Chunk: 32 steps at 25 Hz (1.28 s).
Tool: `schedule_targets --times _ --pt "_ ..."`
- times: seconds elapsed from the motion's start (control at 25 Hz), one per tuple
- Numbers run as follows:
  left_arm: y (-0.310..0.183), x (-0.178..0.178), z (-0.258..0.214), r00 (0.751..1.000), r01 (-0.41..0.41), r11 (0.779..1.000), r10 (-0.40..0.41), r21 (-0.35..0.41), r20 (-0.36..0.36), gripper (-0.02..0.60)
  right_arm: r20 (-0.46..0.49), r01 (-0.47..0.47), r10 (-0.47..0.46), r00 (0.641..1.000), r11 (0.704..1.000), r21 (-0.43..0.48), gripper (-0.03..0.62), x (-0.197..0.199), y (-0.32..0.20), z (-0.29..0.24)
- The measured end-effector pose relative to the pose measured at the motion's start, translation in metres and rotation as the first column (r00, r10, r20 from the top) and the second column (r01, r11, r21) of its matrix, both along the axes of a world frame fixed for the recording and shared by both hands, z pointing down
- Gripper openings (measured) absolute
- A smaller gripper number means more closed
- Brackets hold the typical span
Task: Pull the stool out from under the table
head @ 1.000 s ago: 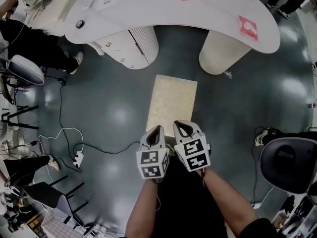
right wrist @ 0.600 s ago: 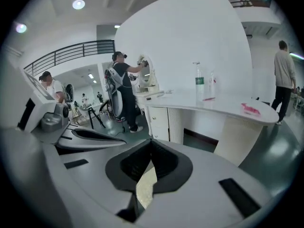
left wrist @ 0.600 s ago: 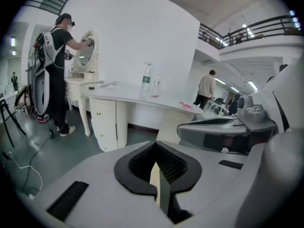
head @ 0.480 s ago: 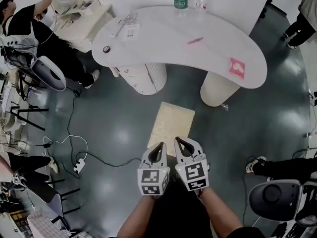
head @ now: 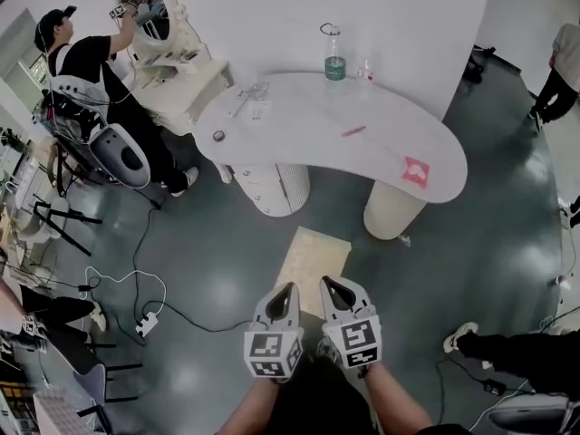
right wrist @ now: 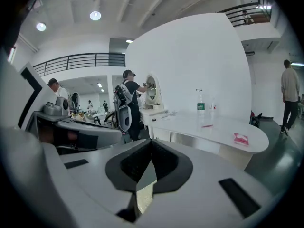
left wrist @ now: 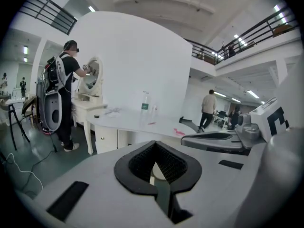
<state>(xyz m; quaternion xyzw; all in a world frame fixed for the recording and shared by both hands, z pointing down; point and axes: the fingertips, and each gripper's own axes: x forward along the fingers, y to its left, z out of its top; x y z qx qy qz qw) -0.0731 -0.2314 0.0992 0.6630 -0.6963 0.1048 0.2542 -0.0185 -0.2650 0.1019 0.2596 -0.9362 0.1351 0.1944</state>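
Left tongs (head: 289, 286) and right tongs (head: 327, 280), 2 closed, near 1 stool (head: 314, 256).

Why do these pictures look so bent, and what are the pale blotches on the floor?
Head view: a wide lens bows the table; the blotches are glare on the glossy floor. Left gripper view: fisheye, dark corners, curved railing. Right gripper view: same round frame, ceiling lamps glowing.

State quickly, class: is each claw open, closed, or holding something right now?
Left claw: closed, holding nothing.
Right claw: closed, holding nothing.
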Motion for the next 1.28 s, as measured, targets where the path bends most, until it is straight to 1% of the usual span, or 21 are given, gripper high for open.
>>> schedule_targets --times 0.08,0.12,0.24,0.36,0.48,0.6,0.68,0.76,0.84,1.0,1.16,1.28 --pt "0.000 0.001 -0.018 1.000 -0.003 0.999 0.003 0.032 0.005 0.006 0.019 -0.002 0.002 1.000 1.000 0.017 0.006 0.001 0.002 -0.017" --pt "0.000 0.003 -0.026 1.000 -0.018 0.999 0.018 0.044 0.013 0.006 0.027 -0.001 0.000 1.000 1.000 0.028 0.006 0.001 0.004 -0.025" --pt "-0.002 0.011 -0.053 0.995 -0.079 0.993 0.073 0.090 0.069 0.006 0.043 -0.004 0.001 0.999 0.997 0.071 0.006 0.003 0.007 -0.049" --pt "-0.005 0.012 -0.075 0.990 -0.107 0.986 0.094 0.131 0.101 0.006 0.055 -0.021 0.014 0.998 0.992 0.122 0.006 0.004 0.004 -0.073" --pt "-0.001 0.009 -0.085 0.991 -0.113 0.982 0.100 0.153 0.094 0.006 0.060 -0.037 0.028 0.998 0.986 0.165 0.006 0.003 0.004 -0.092" --pt "0.005 0.004 -0.098 0.991 -0.125 0.976 0.116 0.178 0.059 0.006 0.064 -0.059 0.047 0.997 0.977 0.204 0.006 -0.001 0.010 -0.110" --pt "0.006 0.002 -0.113 0.988 -0.149 0.966 0.139 0.211 0.060 0.006 0.072 -0.087 0.072 0.995 0.973 0.216 0.006 -0.003 0.015 -0.120" --pt "0.008 -0.002 -0.128 0.983 -0.177 0.955 0.159 0.238 0.092 0.006 0.088 -0.120 0.103 0.991 0.968 0.219 0.006 -0.004 0.020 -0.131" --pt "0.010 -0.007 -0.139 0.978 -0.200 0.946 0.180 0.254 0.102 0.006 0.096 -0.148 0.129 0.987 0.961 0.233 0.006 -0.005 0.025 -0.144" --pt "0.019 -0.012 -0.146 0.971 -0.235 0.934 0.216 0.270 0.099 0.006 0.098 -0.181 0.161 0.982 0.948 0.261 0.006 -0.011 0.039 -0.158" --pt "0.025 -0.012 -0.153 0.955 -0.291 0.916 0.258 0.276 0.148 0.006 0.077 -0.192 0.177 0.981 0.935 0.298 0.006 -0.012 0.048 -0.163" --pt "0.024 -0.011 -0.160 0.944 -0.323 0.901 0.283 0.290 0.170 0.006 0.107 -0.246 0.225 0.969 0.928 0.281 0.006 -0.011 0.050 -0.173"
